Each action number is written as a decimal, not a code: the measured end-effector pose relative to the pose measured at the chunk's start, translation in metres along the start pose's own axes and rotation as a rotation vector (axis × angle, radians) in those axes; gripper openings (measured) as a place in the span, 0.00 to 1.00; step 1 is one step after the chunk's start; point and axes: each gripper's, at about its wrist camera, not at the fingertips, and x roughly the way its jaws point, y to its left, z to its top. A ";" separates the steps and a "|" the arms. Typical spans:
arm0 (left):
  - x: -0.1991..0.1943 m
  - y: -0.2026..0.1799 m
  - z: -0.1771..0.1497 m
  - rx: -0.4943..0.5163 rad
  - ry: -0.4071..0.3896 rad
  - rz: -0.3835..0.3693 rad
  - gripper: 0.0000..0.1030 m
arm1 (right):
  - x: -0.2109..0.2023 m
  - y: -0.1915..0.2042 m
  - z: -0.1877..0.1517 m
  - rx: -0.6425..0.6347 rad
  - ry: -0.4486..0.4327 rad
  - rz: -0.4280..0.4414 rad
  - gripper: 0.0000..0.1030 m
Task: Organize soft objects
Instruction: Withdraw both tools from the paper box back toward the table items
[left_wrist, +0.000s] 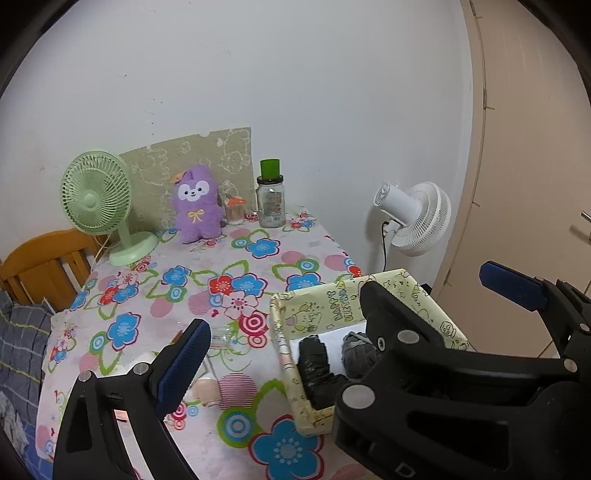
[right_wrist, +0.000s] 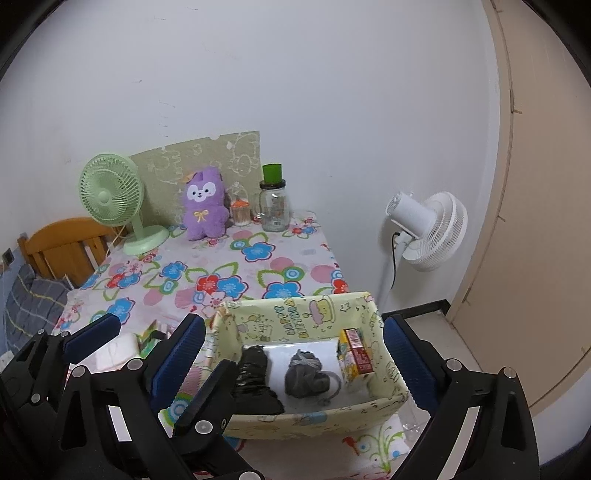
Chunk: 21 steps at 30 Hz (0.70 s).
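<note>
Right wrist view.

EDITOR: What might go wrong on this flowered table?

PHOTOGRAPHER: Two risks, as I judge it. The right gripper (right_wrist: 293, 323) hangs with its blue pads spread wide and nothing pinched; the left gripper (right_wrist: 162, 343), at lower left of the frame, is spread as well, with one of its fingers crossing inside the right one's span; a careless turn could knock the two together. The paper-wrapped box (right_wrist: 295, 306) appears to sit close to the table's right edge; a shove from either tool might push it off.

EDITOR: And the purple plush toy (right_wrist: 205, 206)?

PHOTOGRAPHER: Upright against the wall, upper left of centre, well apart from the box; a glass jar (right_wrist: 274, 210) with a green lid and a small orange-topped container (right_wrist: 240, 214) stand just beside it; a wide grab there could topple the glass.

EDITOR: How do the soft things look?

PHOTOGRAPHER: Inside the box, at lower centre, lie a grey yarn ball (right_wrist: 306, 376) with a loose tail and, left of it, a crumpled black plastic bundle (right_wrist: 255, 373); a red-and-yellow carton (right_wrist: 354, 354) leans at the right wall; the plush looks fluffy and would squash easily under the pads.
</note>
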 end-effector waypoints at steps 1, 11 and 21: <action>-0.002 0.003 -0.001 0.000 -0.004 -0.001 0.95 | -0.001 0.002 0.000 0.003 -0.001 0.001 0.96; -0.016 0.040 -0.006 -0.002 -0.015 -0.010 0.95 | -0.010 0.042 0.000 -0.017 -0.015 -0.011 0.96; -0.025 0.076 -0.014 0.004 -0.026 0.012 0.95 | -0.009 0.083 -0.004 -0.028 -0.028 0.013 0.96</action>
